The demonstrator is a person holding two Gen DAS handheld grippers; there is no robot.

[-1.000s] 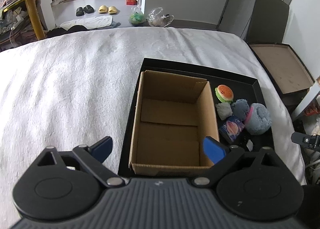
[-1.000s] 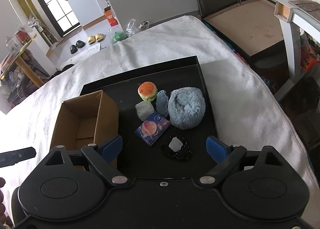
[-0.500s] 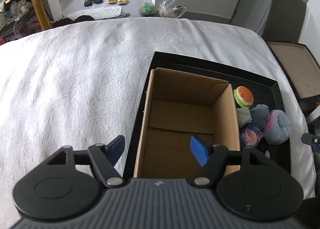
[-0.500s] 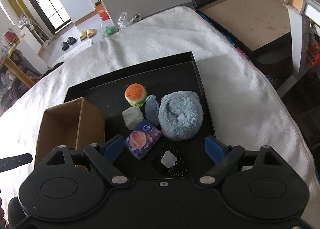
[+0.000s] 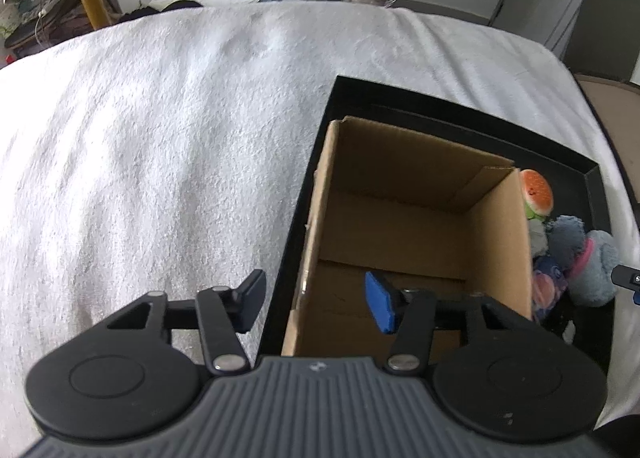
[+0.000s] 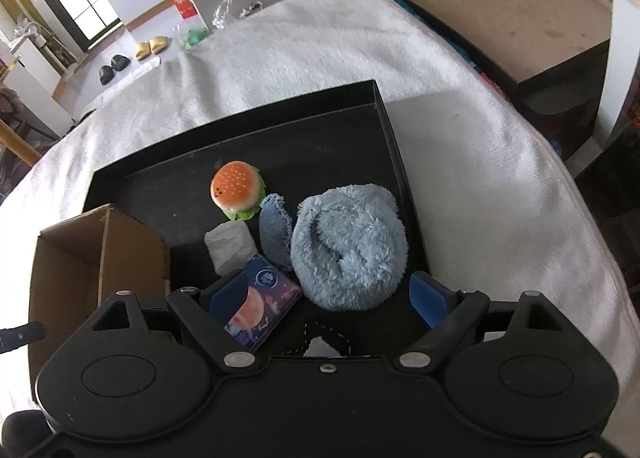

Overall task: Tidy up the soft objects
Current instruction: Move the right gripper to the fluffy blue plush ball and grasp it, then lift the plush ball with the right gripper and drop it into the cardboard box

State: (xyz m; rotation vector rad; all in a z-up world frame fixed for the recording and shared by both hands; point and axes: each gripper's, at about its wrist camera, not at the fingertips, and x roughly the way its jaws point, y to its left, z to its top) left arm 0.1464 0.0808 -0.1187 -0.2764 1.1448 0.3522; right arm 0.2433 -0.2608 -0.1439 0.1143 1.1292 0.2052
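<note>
An empty open cardboard box [image 5: 404,234] stands in a black tray [image 5: 460,114] on a white bed. My left gripper [image 5: 316,302] is open and straddles the box's near-left wall, one finger outside and one inside. Right of the box lie a burger plush [image 6: 238,194], a grey soft block [image 6: 230,246], a dark blue fuzzy piece [image 6: 274,234], a big light blue fuzzy plush [image 6: 348,246] and a purple packet [image 6: 260,310]. My right gripper [image 6: 324,298] is open, low over the tray, with the packet and the big plush between its fingers. A black bead ring with a white piece [image 6: 320,342] lies below it.
The white blanket [image 5: 160,138] covers the bed left of and beyond the tray. An open dark case [image 6: 500,18] stands on the floor off the bed's right side. Slippers, bags and a yellow table stand on the floor beyond the bed.
My left gripper moved left and forward, so it now straddles the box's left wall, and its jaws narrowed. My right gripper moved forward and down toward the packet and blue plush.
</note>
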